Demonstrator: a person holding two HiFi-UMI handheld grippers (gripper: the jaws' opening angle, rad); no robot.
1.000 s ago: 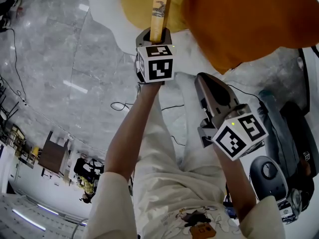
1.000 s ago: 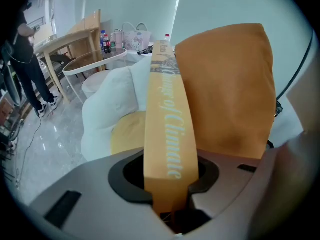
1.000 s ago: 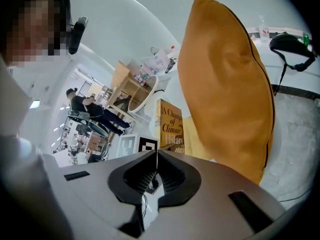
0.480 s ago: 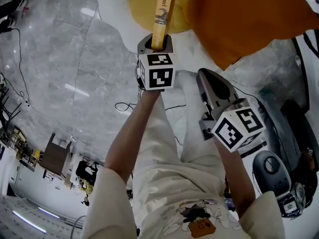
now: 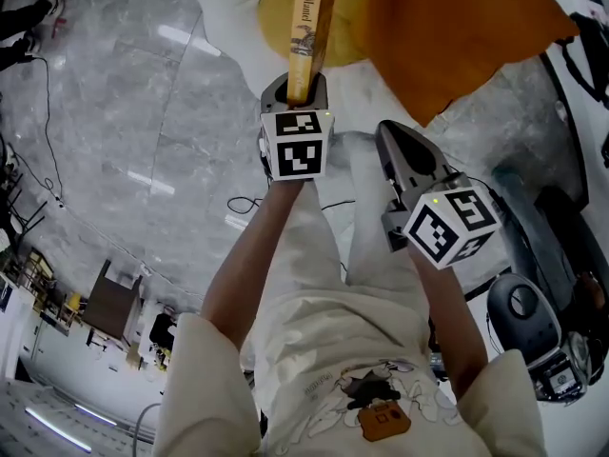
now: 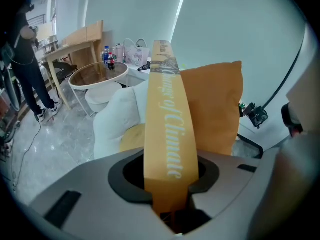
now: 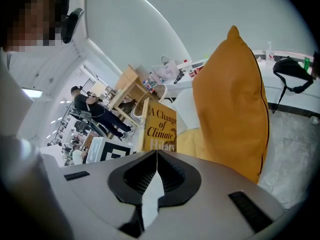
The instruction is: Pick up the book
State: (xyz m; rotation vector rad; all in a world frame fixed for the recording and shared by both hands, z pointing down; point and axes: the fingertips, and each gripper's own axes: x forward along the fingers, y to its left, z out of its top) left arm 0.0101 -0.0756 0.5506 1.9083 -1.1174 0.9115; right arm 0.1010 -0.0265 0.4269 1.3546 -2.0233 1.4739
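Observation:
The book (image 5: 309, 27) is yellow with a narrow spine and stands upright, its lower end clamped between the jaws of my left gripper (image 5: 297, 89). It hangs in the air in front of a yellow cushion (image 5: 273, 12). In the left gripper view the spine (image 6: 167, 129) rises from between the jaws of that gripper (image 6: 167, 186), which press on both covers. My right gripper (image 5: 392, 139) hovers to the right of the book, shut with nothing in it. From the right gripper view the book's front cover (image 7: 160, 126) shows beyond the closed right gripper (image 7: 156, 156).
A large orange pillow (image 5: 457, 36) leans on a white seat (image 6: 117, 116) behind the book. A round glass table (image 6: 97, 74) and a standing person (image 6: 22, 69) are farther off. Cables (image 5: 238, 203) lie on the grey marble floor; a dark machine (image 5: 523, 312) sits at the right.
Both grippers have risen. The book has come up with the left gripper, and more of its spine now shows against the cushion.

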